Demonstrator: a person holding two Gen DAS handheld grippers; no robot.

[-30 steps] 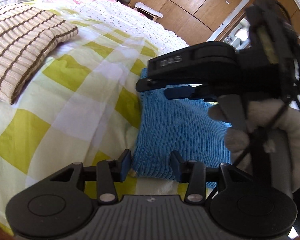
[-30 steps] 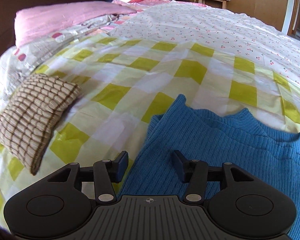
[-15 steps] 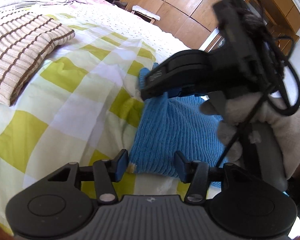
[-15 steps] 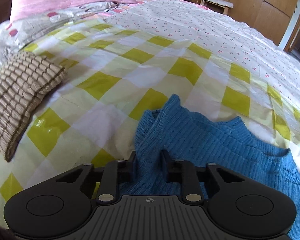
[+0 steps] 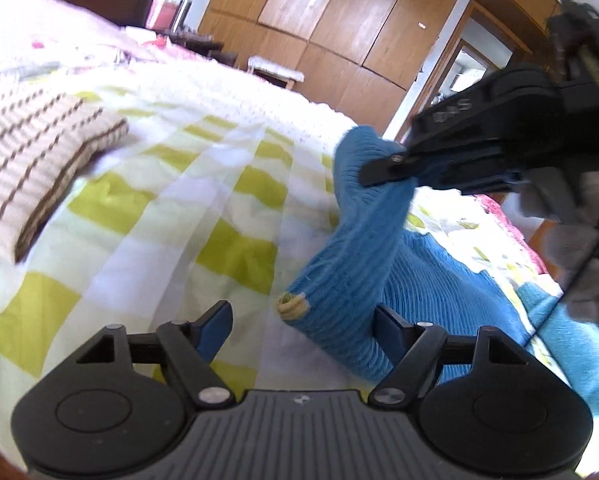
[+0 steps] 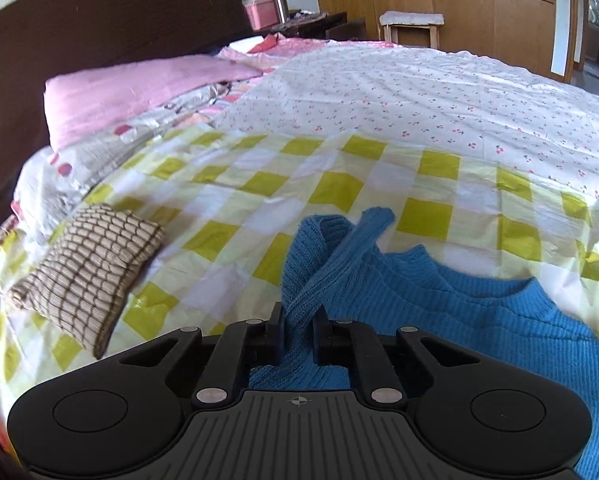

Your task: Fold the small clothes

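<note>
Right gripper (image 6: 298,334) is clamped on a bunched edge of the blue sweater (image 6: 451,312), lifted off the checked bedsheet (image 6: 339,184). Left gripper (image 5: 303,322) is wide open, holding nothing, with the sweater's hem corner between its fingers. Best to close the left on that hem corner, then carry both edges across evenly so the fold lies flat.

Only legible marking: raised letters on side of black plastic right tool (image 5: 383,170), seen in left wrist view, upside down and blurred; reads roughly "DAS", exact letters uncertain. Small crosshair emblem at centre of ribbed grey-black housing in right wrist view, no letters with it. Similar small emblem on ribbed housing in left wrist view, too blurred to make out. No readable text on bedding, wooden wardrobe doors or garments.
</note>
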